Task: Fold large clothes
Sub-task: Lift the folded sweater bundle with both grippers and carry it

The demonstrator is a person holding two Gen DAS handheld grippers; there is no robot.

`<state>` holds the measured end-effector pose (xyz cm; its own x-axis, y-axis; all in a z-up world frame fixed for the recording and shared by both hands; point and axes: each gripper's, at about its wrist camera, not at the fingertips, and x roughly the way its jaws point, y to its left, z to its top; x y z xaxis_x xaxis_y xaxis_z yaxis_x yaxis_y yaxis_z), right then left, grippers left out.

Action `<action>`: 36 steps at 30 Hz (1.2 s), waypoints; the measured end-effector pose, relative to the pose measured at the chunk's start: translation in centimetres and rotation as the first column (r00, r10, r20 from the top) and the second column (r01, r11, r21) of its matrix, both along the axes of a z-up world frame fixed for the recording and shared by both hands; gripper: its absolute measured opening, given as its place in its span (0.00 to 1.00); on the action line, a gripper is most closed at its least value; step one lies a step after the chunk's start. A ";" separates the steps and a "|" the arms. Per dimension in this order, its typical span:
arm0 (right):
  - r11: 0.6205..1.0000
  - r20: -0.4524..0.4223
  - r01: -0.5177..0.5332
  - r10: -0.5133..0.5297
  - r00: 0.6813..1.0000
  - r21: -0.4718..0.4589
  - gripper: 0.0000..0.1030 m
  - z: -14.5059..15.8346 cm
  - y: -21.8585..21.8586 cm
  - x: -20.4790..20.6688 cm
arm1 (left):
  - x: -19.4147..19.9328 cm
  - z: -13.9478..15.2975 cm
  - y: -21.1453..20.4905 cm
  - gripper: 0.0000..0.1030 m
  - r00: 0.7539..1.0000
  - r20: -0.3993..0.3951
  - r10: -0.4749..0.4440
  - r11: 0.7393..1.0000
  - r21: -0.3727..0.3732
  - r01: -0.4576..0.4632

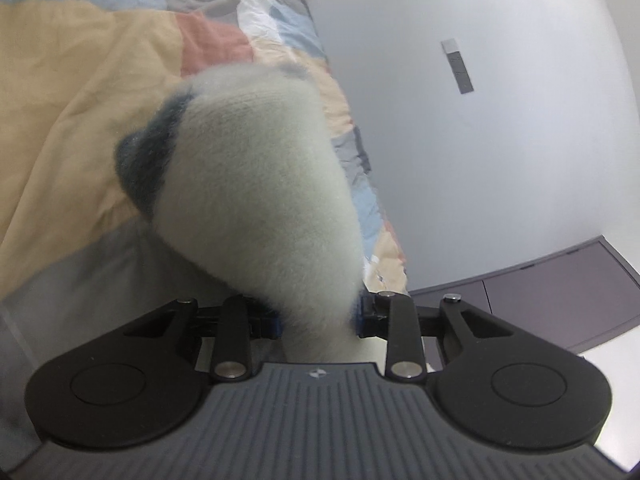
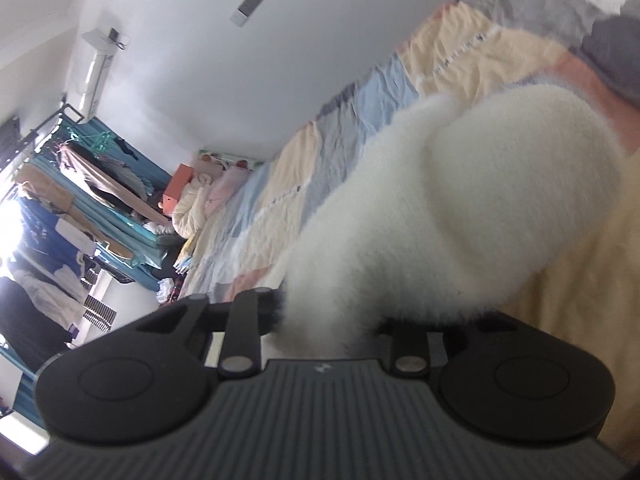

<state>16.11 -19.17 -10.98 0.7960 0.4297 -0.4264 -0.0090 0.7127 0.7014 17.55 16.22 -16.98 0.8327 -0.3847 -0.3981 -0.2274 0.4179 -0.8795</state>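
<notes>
A fluffy white garment (image 1: pixel 256 184) with a dark teal patch (image 1: pixel 148 160) hangs in front of the left wrist camera. My left gripper (image 1: pixel 318 316) is shut on it, and the fabric hides the fingertips. In the right wrist view the same white fluffy garment (image 2: pixel 460 208) bulges ahead of the camera. My right gripper (image 2: pixel 328 320) is shut on it, its fingertips buried in the pile. Both grippers hold the garment above a bed with a patchwork cover (image 1: pixel 72 80).
The patchwork bed cover (image 2: pixel 480 56) runs along a white wall (image 1: pixel 480 140). A dark cabinet (image 1: pixel 560 292) stands at the right of the left wrist view. A clothes rack (image 2: pixel 80 184), pillows (image 2: pixel 200 196) and an air conditioner (image 2: pixel 96 80) are far left.
</notes>
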 end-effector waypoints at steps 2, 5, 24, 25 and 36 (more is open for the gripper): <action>1.000 0.003 -0.007 0.007 1.000 -0.007 0.33 1.0 -0.5 -0.9 | -1.4 0.5 -0.5 0.34 1.000 -0.006 -0.010 1.000 -0.003 0.010; 0.999 -0.003 -0.018 0.018 1.000 -0.035 0.33 1.9 -0.7 -1.6 | -3.0 0.6 -0.8 0.34 1.000 -0.016 -0.023 1.000 -0.014 0.022; 0.989 -0.085 -0.033 0.045 0.995 0.142 0.55 1.5 -3.0 4.0 | 6.0 2.7 -0.8 0.57 0.988 0.098 -0.117 0.993 0.042 0.113; 0.989 -0.092 -0.027 0.041 0.995 0.149 0.55 1.4 -3.1 4.8 | 6.9 2.6 -0.9 0.57 0.988 0.099 -0.122 0.992 0.056 0.117; 0.993 -0.184 0.027 -0.005 0.983 0.119 0.57 -2.7 -2.1 12.8 | 17.1 -2.4 0.2 0.59 0.983 0.074 -0.168 0.969 0.197 0.151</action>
<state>28.88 -21.30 -13.64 0.7160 0.4749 -0.5116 0.1384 0.6218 0.7708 34.61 16.46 -19.43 0.8020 -0.4403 -0.4036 -0.0687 0.6033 -0.7946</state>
